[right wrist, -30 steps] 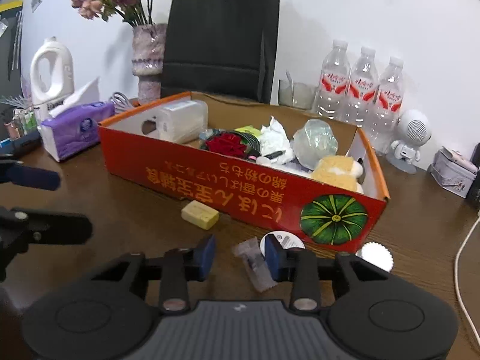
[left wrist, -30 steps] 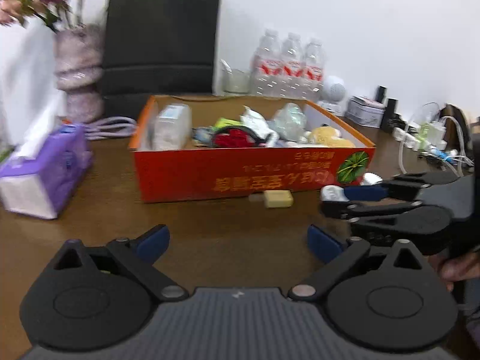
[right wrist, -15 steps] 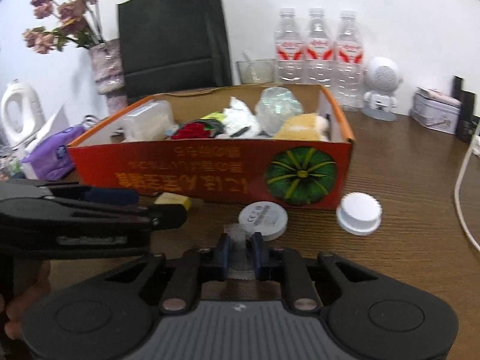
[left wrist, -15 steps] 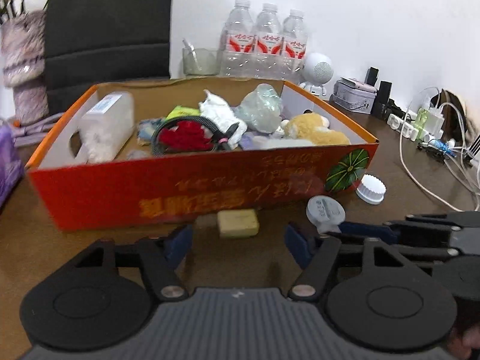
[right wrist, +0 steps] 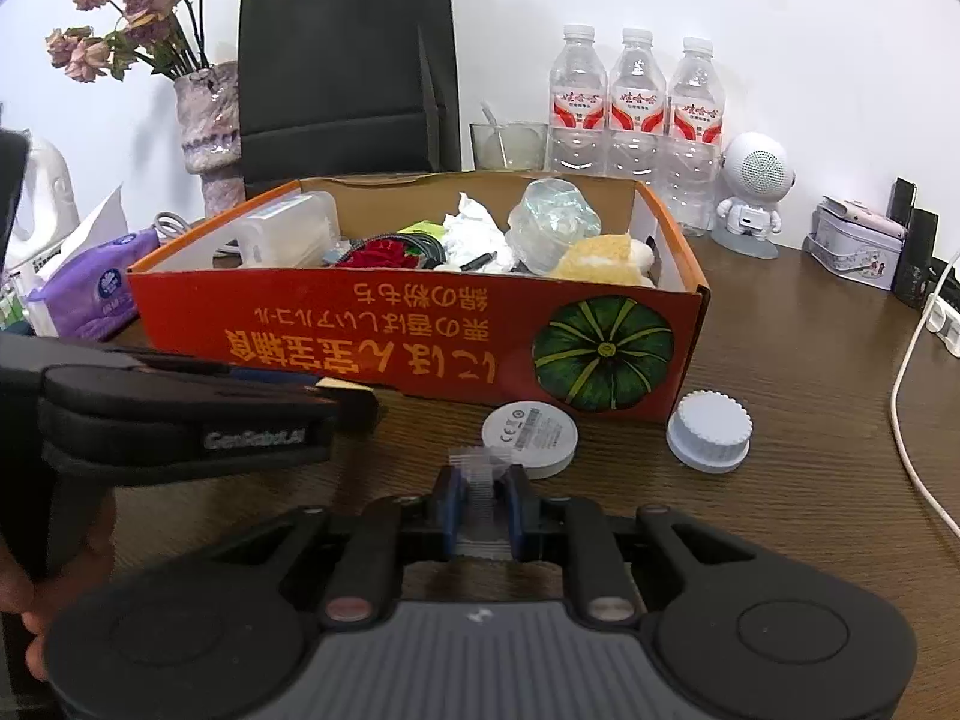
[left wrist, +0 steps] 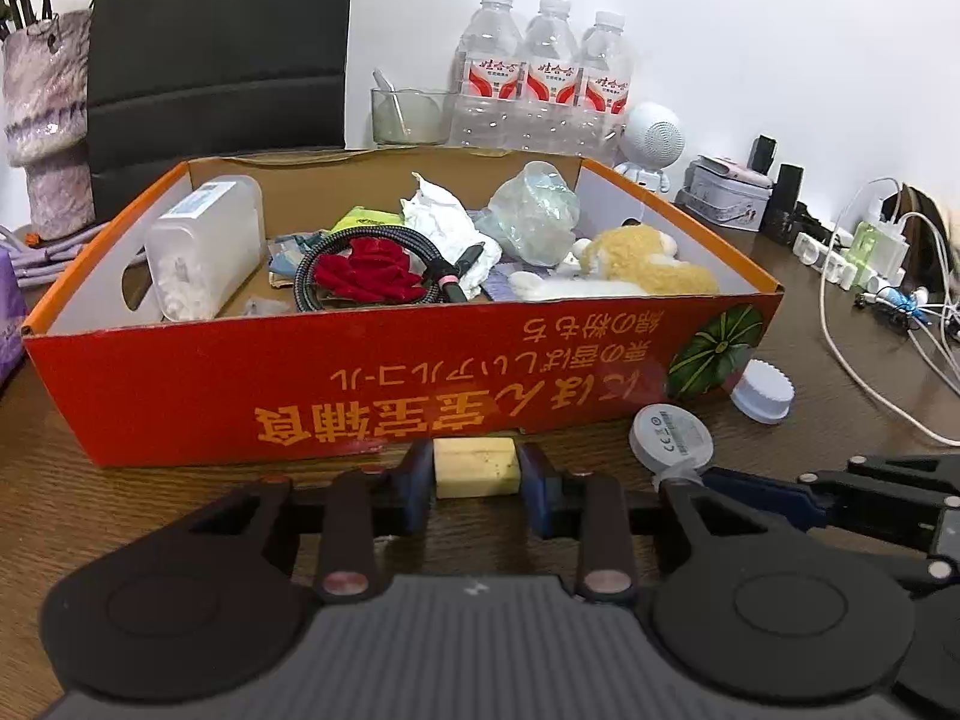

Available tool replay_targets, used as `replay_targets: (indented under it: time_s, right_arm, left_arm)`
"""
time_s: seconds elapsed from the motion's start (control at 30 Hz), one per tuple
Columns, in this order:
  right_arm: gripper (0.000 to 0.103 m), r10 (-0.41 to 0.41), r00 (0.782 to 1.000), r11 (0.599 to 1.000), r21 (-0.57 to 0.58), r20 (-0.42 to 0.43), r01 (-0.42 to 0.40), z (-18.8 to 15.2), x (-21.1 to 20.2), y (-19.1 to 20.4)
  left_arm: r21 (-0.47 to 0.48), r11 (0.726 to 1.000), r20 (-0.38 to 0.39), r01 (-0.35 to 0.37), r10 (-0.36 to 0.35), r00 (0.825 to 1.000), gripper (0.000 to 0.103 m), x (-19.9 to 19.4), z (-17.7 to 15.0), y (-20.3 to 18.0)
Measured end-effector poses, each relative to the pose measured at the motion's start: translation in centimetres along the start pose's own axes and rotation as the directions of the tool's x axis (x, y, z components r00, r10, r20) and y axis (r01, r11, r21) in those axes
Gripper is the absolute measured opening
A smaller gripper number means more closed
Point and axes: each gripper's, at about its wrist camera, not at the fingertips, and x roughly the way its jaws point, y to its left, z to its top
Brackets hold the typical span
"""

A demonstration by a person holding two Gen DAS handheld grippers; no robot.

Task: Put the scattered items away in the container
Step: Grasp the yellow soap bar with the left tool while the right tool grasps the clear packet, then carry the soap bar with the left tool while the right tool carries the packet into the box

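An orange cardboard box [left wrist: 360, 384] [right wrist: 390, 330] holds a red flower, a cable, a plush toy and other items. A yellow block [left wrist: 477, 459] lies on the table against its front wall. My left gripper [left wrist: 476, 480] [right wrist: 354, 402] is closing on the block, and its blue pads touch both sides. My right gripper [right wrist: 480, 501] [left wrist: 684, 483] is shut on a crumpled clear wrapper [right wrist: 477, 462]. A round white disc [right wrist: 531, 432] [left wrist: 672, 438] and a ribbed white cap [right wrist: 709, 431] [left wrist: 762, 390] lie by the box's right front corner.
Behind the box stand a black bag [right wrist: 342, 60], a vase of flowers [right wrist: 207, 120], three water bottles [right wrist: 636, 102], a glass [right wrist: 507, 144] and a white robot figure [right wrist: 753, 192]. A purple tissue pack [right wrist: 90, 294] sits left. A tin [right wrist: 855, 246] and cables [left wrist: 870, 258] lie right.
My left gripper moved forward to the box's front wall and its jaws closed in around the yellow block. My right gripper shut on the clear wrapper and rolled slightly.
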Motion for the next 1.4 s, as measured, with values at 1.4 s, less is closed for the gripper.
replay_targets:
  time_s: [1.4]
  right_arm:
    - [0.014,0.221,0.934,0.963,0.089,0.282,-0.255,9.5,-11.0,2.1]
  left_arm:
    - [-0.122,0.992,0.285,-0.010,0.044,0.958,0.032,-15.5,5.1,7.6]
